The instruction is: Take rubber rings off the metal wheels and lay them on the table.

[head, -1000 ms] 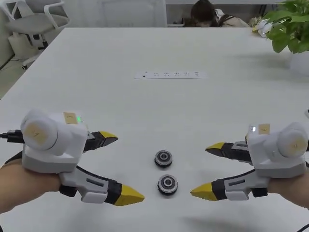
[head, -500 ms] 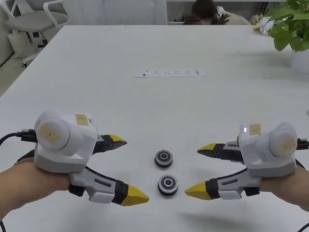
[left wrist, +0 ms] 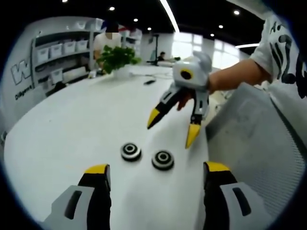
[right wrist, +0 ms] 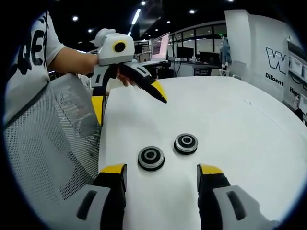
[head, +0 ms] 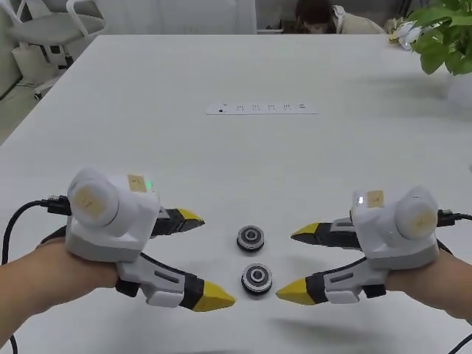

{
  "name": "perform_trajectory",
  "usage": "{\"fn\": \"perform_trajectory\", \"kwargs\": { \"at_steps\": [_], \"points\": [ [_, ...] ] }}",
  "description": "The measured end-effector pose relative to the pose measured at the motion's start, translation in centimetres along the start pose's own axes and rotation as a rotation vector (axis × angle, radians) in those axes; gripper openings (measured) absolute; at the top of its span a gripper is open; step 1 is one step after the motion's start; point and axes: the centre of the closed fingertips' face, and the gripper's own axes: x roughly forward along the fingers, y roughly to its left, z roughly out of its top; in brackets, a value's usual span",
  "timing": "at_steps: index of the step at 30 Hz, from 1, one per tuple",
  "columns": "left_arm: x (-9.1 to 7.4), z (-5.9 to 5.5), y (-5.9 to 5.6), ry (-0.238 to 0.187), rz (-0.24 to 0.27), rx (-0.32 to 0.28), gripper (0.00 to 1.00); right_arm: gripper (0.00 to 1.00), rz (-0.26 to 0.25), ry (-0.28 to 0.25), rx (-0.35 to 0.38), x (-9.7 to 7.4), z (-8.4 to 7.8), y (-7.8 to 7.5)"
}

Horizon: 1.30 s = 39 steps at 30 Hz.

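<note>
Looking down in the head view, you hold the left hand-held gripper point(head: 204, 258) and right hand-held gripper point(head: 289, 262) wide open and empty, flanking a farther black-ringed metal wheel point(head: 251, 238) and a nearer black-ringed metal wheel point(head: 257, 278), both flat on the white bench point(head: 221, 162); in the left gripper view both wheels lie just ahead of your spread jaws; the right gripper view shows the same.

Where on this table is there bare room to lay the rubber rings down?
Widest bare stretch: between the power strip and the far wheel. Crowded: the near wheel sits between the left gripper and the right gripper.
</note>
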Motion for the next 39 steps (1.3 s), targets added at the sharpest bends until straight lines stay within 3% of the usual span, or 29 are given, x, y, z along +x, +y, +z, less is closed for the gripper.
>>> {"fn": "perform_trajectory", "kwargs": {
  "at_steps": [14, 25, 32, 39],
  "points": [
    [1.3, -0.4, -0.4, 0.016, -0.035, -0.014, 0.74, 0.5, 0.04, 0.036, -0.036, 1.1, -0.6, 0.5],
    [2.5, -0.7, -1.0, 0.028, -0.062, -0.015, 0.67, 0.47, 0.055, 0.037, -0.02, 1.7, -0.9, 0.8],
    [3.1, -0.3, -1.4, 0.019, -0.076, -0.012, 0.6, 0.45, 0.062, 0.033, -0.009, 1.9, -0.9, 1.0],
    [4.0, -0.7, -1.7, 0.039, -0.083, 0.007, 0.51, 0.44, 0.072, 0.023, 0.015, 2.1, -0.8, 1.2]
  ]
}}
